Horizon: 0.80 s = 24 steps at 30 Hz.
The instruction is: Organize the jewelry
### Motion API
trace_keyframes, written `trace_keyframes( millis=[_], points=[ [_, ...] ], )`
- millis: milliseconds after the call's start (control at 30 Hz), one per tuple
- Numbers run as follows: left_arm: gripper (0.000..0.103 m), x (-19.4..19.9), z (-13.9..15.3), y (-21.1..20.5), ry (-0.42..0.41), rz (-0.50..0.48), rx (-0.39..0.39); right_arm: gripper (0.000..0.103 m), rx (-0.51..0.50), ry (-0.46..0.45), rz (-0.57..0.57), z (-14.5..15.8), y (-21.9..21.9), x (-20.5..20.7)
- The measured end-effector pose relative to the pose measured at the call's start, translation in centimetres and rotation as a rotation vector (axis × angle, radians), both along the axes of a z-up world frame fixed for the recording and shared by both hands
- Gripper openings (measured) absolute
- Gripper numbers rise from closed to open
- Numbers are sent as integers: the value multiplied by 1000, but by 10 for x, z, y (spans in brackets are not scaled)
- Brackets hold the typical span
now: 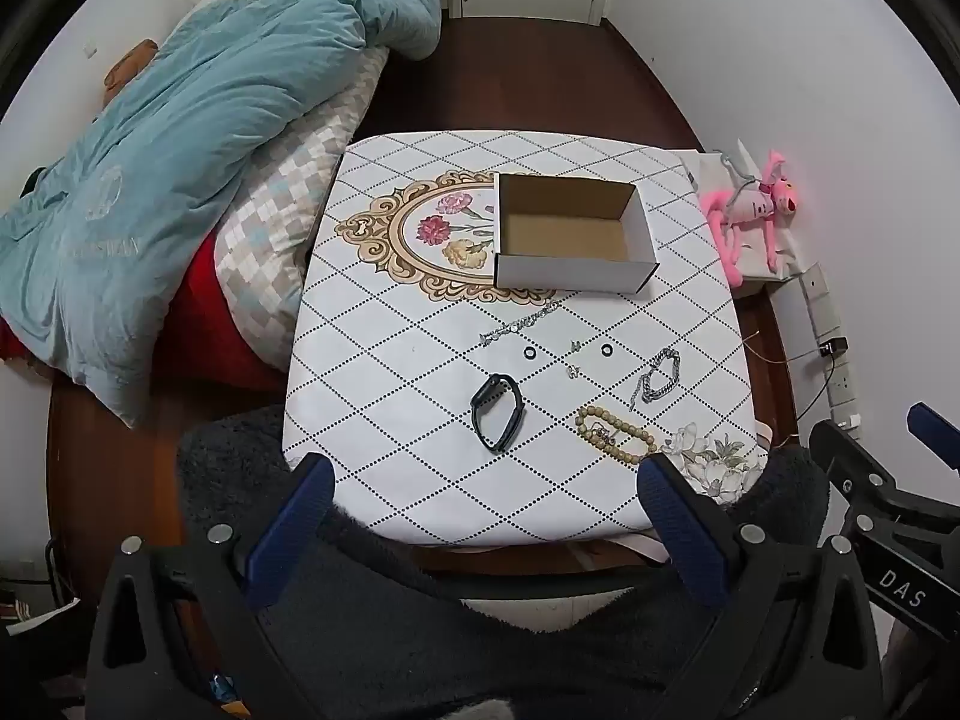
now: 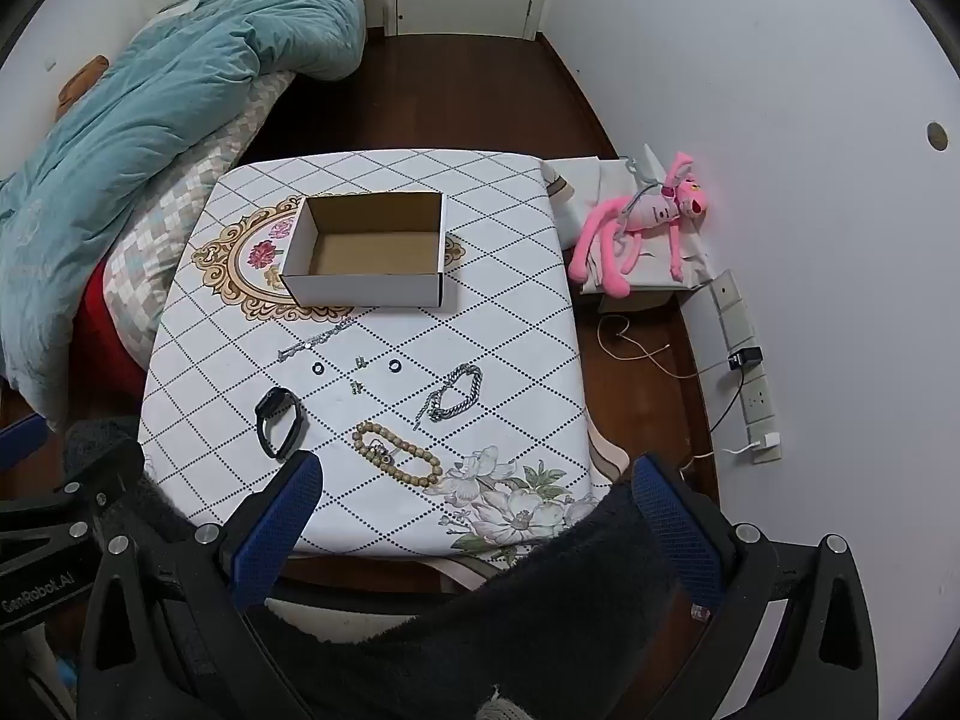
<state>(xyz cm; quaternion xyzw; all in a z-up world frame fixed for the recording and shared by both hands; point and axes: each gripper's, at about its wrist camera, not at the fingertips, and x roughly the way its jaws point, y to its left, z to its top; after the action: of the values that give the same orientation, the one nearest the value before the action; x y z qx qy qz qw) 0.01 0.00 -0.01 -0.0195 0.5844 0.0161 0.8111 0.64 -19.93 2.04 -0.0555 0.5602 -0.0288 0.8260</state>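
An open, empty cardboard box (image 1: 570, 234) (image 2: 369, 252) stands on the patterned table (image 1: 390, 408) (image 2: 510, 312). In front of it lie a thin silver chain (image 1: 519, 321) (image 2: 315, 339), two small black rings (image 1: 529, 353) (image 1: 606, 350), small earrings (image 1: 575, 358), a silver link bracelet (image 1: 659, 381) (image 2: 456, 391), a black band watch (image 1: 498, 411) (image 2: 281, 423) and a wooden bead bracelet (image 1: 615, 435) (image 2: 397, 459). My left gripper (image 1: 483, 474) and right gripper (image 2: 474, 474) are both open and empty, held above the table's near edge.
A bed with a teal duvet (image 1: 180, 138) lies left of the table. A pink plush toy (image 2: 648, 222) sits on a box at the right by the wall, with a power strip and cables (image 2: 750, 372). Dark fleece sleeves cover the near edge.
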Motion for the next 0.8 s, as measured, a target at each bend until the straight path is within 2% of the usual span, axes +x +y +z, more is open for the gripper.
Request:
trace_keyframes(
  millis=[500,633,800],
  points=[
    [103,1,-1,0,-13,-2,-9,103,-2,-11,-4,9,-5,2],
    [103,4,12,-3,-17,-5,-11,103,-3,-15,-9,12,-5,-1],
    [103,3,12,-3,-24,-7,-16,103,-3,-18,-11,15,-6,0]
  ],
)
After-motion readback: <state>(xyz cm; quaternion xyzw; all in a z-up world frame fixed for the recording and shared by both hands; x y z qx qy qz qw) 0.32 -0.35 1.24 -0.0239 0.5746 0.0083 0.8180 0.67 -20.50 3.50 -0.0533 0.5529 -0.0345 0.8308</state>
